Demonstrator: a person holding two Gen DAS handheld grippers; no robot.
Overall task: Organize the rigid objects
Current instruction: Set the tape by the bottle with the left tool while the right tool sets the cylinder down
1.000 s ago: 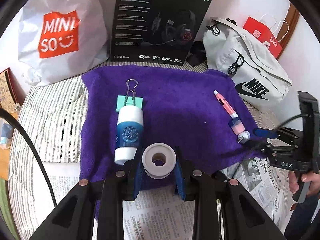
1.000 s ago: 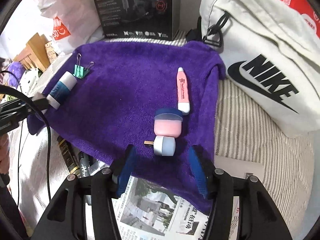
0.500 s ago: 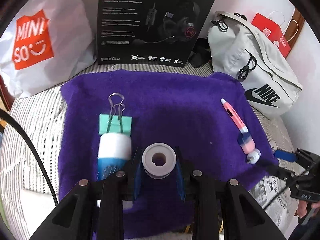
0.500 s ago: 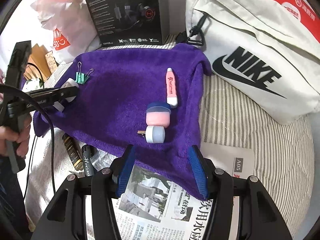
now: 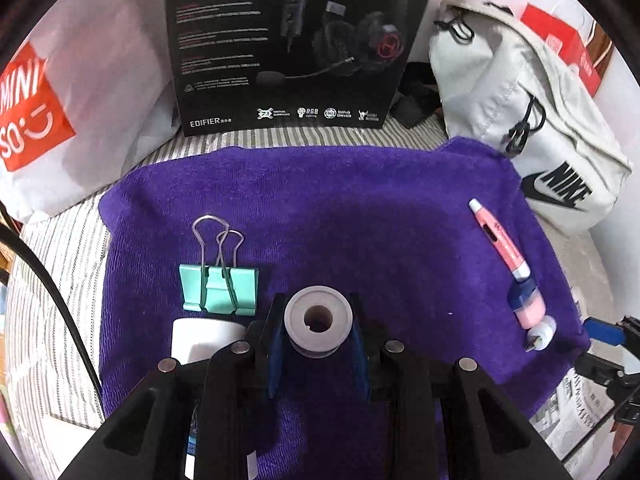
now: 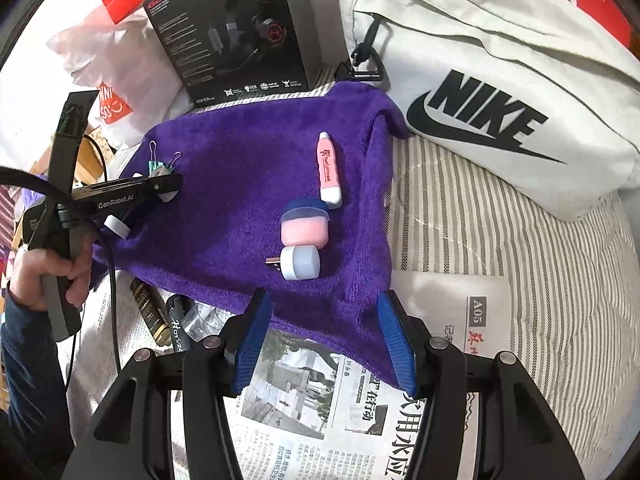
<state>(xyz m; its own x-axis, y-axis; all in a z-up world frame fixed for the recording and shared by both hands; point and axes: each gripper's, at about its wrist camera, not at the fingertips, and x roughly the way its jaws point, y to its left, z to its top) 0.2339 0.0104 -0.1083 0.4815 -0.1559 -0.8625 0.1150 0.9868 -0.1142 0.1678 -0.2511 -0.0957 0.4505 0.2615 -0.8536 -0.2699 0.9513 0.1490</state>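
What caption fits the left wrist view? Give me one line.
Left gripper clamps a white tape roll above the purple towel, beside a green binder clip.

Beyond our left jaws we see a black Edifier headset box (image 5: 292, 40) standing upright at the far edge of the purple towel (image 5: 320, 208). To its left slumps a white Miniso bag (image 5: 72, 112); to its right leans a pale Nike bag (image 5: 532, 120), with a red paper bag (image 5: 560, 44) behind it. Under our right jaws lies a newspaper (image 6: 320, 420) on the striped bedding (image 6: 480, 232), and left of them two dark tubes (image 6: 160, 316) rest beside the towel's near edge.
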